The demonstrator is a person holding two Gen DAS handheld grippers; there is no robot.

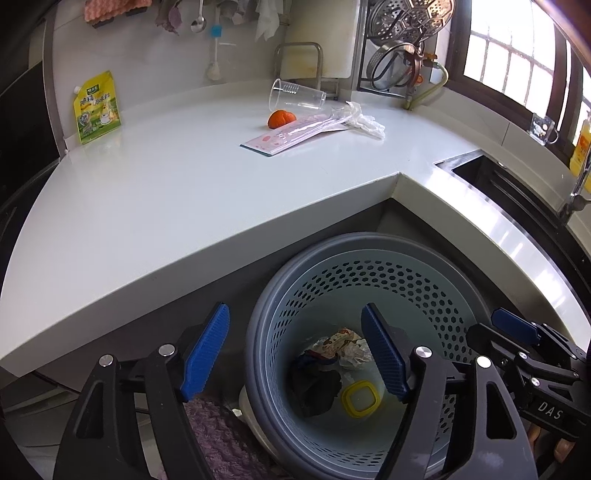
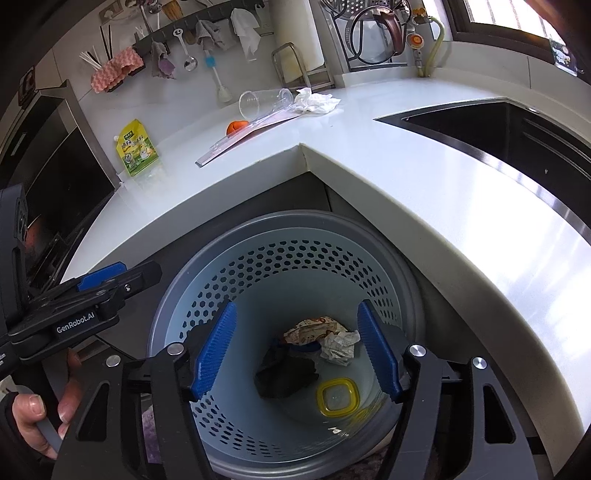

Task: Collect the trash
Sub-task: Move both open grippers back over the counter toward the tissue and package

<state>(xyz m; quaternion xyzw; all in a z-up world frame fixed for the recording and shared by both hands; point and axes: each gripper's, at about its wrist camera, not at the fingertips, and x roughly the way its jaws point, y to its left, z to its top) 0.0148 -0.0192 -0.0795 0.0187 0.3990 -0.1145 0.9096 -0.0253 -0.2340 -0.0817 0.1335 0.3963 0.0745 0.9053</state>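
Observation:
A grey perforated trash bin (image 1: 369,258) (image 2: 280,229) stands on the floor below the counter corner. It holds crumpled paper (image 2: 340,347), a printed wrapper (image 2: 310,326), a dark rag (image 2: 286,378) and a yellow-rimmed lid (image 2: 338,400). My left gripper (image 1: 295,354) and my right gripper (image 2: 297,354) hover over the bin, both open and empty. On the counter lie a clear plastic cup (image 1: 297,96) on its side, an orange peel (image 1: 280,119), a pink flat packet (image 1: 291,134) and a white tissue (image 1: 365,120).
A yellow-green pouch (image 1: 96,108) leans on the back wall. A sink (image 2: 517,129) is sunk into the counter at the right. Utensils and cloths hang on a wall rail (image 2: 192,22). A pot rack (image 1: 402,48) stands in the back corner.

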